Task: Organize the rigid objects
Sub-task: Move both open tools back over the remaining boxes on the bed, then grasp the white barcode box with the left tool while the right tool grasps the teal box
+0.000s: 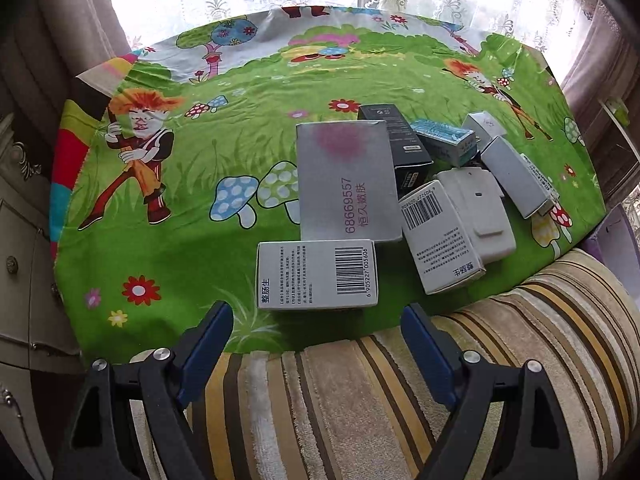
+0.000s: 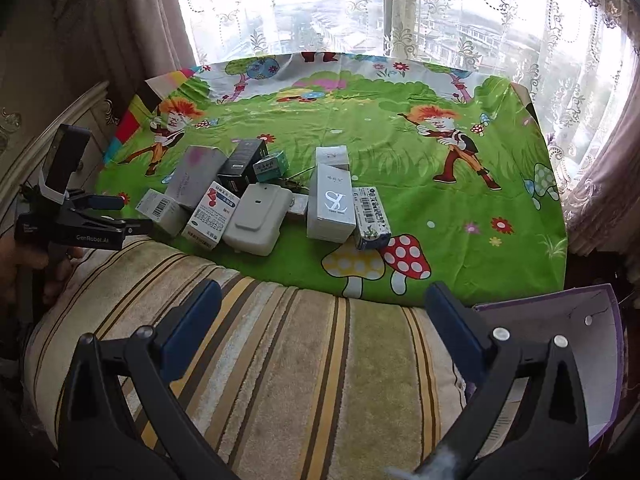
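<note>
Several small boxes lie in a loose heap on a green cartoon cloth (image 1: pixel 200 264). Nearest my left gripper (image 1: pixel 318 314) is a white barcode box (image 1: pixel 316 274), lying flat just beyond the open, empty fingers. Behind it lies a large grey box (image 1: pixel 346 180), a black box (image 1: pixel 394 136), a white plastic case (image 1: pixel 478 210) and a second barcode box (image 1: pixel 438 236). In the right wrist view my right gripper (image 2: pixel 320 292) is open and empty over a striped cushion, short of the heap. A tall white box (image 2: pixel 331 204) and a white case (image 2: pixel 258 218) lie ahead. The left gripper (image 2: pixel 100 214) shows at far left.
A striped cushion (image 2: pixel 304 360) runs along the cloth's near edge under both grippers. An open purple-rimmed box (image 2: pixel 560 344) stands at the right, beside my right gripper. A carved cabinet (image 1: pixel 20 240) stands at the left. Lace curtains and a window (image 2: pixel 360 8) are behind the cloth.
</note>
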Available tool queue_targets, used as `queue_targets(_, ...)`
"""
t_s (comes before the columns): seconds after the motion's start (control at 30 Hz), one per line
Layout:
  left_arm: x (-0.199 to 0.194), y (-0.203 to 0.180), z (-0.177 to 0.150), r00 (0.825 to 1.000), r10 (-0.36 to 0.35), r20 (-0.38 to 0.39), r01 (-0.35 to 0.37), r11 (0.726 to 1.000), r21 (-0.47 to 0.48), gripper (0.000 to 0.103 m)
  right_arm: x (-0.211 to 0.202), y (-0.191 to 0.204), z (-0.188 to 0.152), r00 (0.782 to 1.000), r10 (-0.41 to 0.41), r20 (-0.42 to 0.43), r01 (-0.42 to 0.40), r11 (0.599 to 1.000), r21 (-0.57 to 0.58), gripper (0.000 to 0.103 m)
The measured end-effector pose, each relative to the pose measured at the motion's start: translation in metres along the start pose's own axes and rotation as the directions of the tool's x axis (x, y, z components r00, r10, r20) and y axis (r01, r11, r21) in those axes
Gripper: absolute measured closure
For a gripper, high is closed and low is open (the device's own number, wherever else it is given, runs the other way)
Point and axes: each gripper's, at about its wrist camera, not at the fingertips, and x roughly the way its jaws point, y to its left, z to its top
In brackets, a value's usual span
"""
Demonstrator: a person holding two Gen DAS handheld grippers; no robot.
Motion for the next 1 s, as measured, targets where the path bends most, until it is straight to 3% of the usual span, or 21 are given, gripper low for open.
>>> queue_targets(0.4, 0.021, 0.005, 0.010, 0.999, -0.028, -0.038, 0.028, 1.000, -0.001, 0.016, 0.062, 0.032, 0.062, 0.999, -0.016, -0.037, 0.010, 0.989, -0.146, 0.001)
queue_targets(0.67, 0.027, 0.011, 0.011, 0.997, -0.071, -0.035, 0.070, 0.997, -0.031, 0.017, 0.112, 0.048, 0.085, 0.996, -0.047, -0.078, 0.030, 0.977, -0.209, 0.001)
queue_targets(0.73, 0.027, 0.012, 0.011, 0.996, -0.084, -0.024, 0.083, 0.996, -0.040, 0.019, 0.122, 0.054, 0.089, 0.995, -0.063, -0.077, 0.043, 0.970, -0.238, 0.001)
queue_targets(0.8, 0.028, 0.012, 0.011, 0.996, -0.087, -0.020, 0.086, 0.995, -0.041, 0.032, 0.130, 0.060, 0.093, 0.995, -0.071, -0.077, 0.049, 0.965, -0.259, 0.001)
queue_targets(0.83, 0.029, 0.011, 0.010, 0.996, -0.083, -0.017, 0.082, 0.996, -0.041, 0.033, 0.134, 0.062, 0.095, 0.994, -0.070, -0.079, 0.047, 0.963, -0.265, 0.001)
queue_targets(1.0, 0.028, 0.011, 0.008, 0.996, -0.086, 0.003, 0.086, 0.995, -0.042, 0.033, 0.155, 0.068, 0.102, 0.991, -0.093, -0.096, 0.061, 0.953, -0.296, 0.015)
